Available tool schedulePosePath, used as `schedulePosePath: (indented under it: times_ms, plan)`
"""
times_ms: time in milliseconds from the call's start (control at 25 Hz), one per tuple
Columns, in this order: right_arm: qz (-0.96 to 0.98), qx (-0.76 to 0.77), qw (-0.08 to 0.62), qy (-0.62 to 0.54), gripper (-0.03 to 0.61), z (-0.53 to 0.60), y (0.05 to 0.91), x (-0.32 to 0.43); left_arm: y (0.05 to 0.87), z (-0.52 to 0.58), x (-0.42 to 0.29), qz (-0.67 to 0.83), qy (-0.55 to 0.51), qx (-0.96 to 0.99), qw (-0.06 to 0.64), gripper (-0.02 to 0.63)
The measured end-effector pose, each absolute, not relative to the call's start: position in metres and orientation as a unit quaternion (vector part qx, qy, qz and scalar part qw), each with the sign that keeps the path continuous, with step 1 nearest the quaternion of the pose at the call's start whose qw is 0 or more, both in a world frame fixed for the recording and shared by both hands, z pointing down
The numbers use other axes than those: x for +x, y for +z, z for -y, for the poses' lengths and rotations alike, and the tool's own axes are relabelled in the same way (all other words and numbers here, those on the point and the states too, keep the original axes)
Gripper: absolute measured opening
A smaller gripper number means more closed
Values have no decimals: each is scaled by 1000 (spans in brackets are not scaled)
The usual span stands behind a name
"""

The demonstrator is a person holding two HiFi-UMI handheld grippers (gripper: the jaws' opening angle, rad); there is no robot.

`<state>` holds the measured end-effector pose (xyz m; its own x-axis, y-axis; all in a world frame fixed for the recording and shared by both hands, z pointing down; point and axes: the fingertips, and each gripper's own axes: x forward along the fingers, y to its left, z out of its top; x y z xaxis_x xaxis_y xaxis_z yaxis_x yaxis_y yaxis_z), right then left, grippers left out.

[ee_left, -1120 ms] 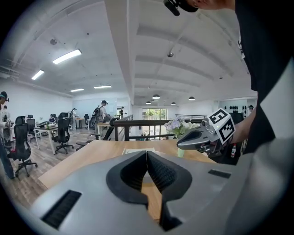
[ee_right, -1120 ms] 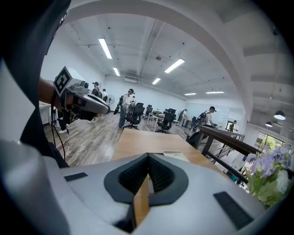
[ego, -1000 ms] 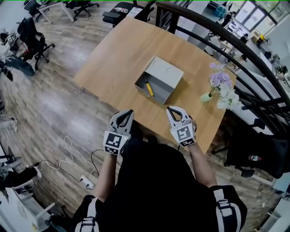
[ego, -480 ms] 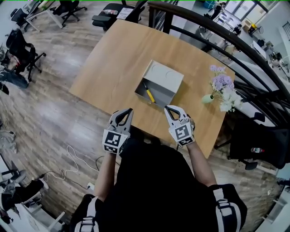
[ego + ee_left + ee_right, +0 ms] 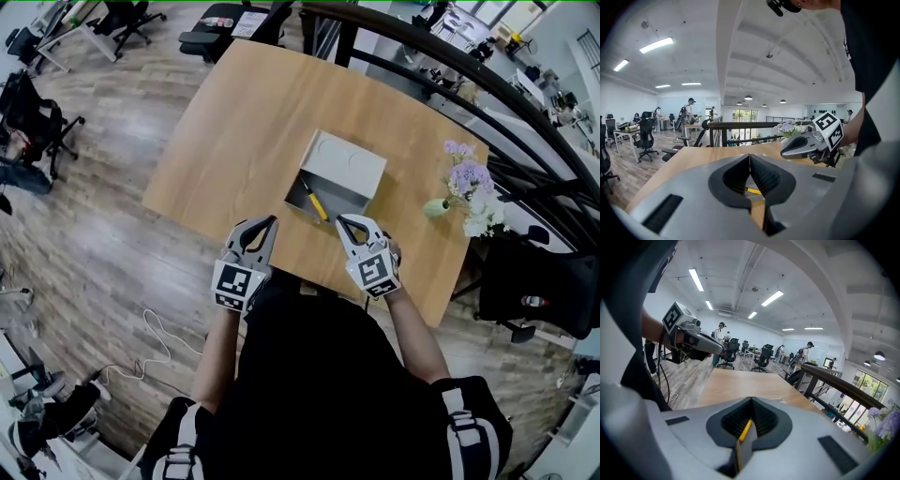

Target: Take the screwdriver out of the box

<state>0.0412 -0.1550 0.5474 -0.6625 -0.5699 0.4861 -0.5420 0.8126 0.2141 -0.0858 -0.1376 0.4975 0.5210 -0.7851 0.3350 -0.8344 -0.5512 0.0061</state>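
Observation:
A grey open box (image 5: 348, 165) sits mid-table on the wooden table (image 5: 244, 122). In it lies a screwdriver (image 5: 315, 202) with a yellow handle, near the box's front left wall. My left gripper (image 5: 270, 221) is shut and holds nothing, just short of the table's near edge, left of the box. My right gripper (image 5: 341, 221) is also shut and holds nothing, right at the box's near corner. The left gripper view looks past the shut left gripper (image 5: 750, 157) to a bit of the yellow screwdriver (image 5: 753, 191). The right gripper view shows the screwdriver (image 5: 746, 429) behind the right gripper (image 5: 751, 400).
A small vase of purple and white flowers (image 5: 466, 188) stands at the table's right side. A dark railing (image 5: 469, 80) runs behind the table. Office chairs (image 5: 37, 103) stand on the wooden floor at left, and a cable (image 5: 155, 337) lies near my feet.
Both grippers have come slightly forward toward the box's near side and stayed shut. The box and screwdriver have not moved on the table.

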Motion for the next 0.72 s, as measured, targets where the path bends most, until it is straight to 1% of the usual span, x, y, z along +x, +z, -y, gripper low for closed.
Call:
schedulePosePath:
  times_ms: [440, 600, 720]
  plan:
    - [900, 320, 296, -14, 25, 174, 560, 19, 508, 170, -103, 430, 153, 885, 89, 22]
    - [895, 338, 291, 27, 25, 181, 571, 13, 511, 183, -109, 412, 154, 894, 89, 23]
    - [892, 349, 287, 36, 25, 187, 573, 7, 510, 191, -113, 401, 153, 899, 86, 21]
